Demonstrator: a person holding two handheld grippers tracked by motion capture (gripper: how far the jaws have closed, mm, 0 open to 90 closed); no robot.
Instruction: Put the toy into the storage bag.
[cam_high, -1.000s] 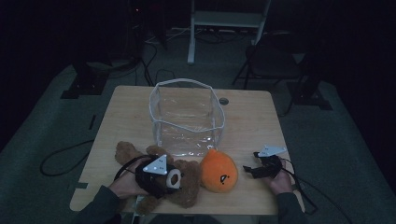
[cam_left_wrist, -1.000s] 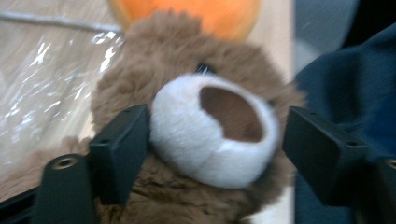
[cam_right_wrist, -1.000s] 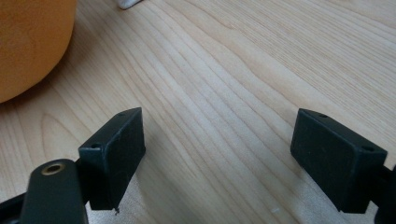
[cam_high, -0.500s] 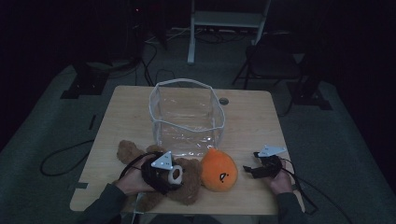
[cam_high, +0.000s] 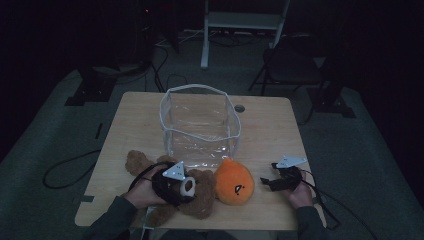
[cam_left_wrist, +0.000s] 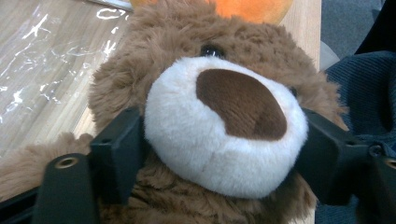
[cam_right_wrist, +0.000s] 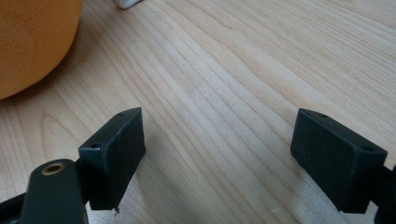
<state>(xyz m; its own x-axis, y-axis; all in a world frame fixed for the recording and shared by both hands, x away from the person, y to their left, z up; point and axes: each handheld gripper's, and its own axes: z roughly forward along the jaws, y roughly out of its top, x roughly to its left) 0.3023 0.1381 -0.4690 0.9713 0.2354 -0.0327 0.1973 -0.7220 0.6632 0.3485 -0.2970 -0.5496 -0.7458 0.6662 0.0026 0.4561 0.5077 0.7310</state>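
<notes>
Left gripper (cam_left_wrist: 224, 154) jaws just closing, clasping brown teddy bear (cam_left_wrist: 219, 116) muzzle, orange plush (cam_high: 234, 182) touching bear, clear bin (cam_high: 200, 125) just behind bear, right gripper (cam_right_wrist: 219, 154) released beyond plush

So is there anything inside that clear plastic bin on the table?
The clear bin looks empty: through its walls you see its crinkled, shiny bottom and the table beyond. The teddy bear and the orange plush toy lie outside, in front of it.
</notes>
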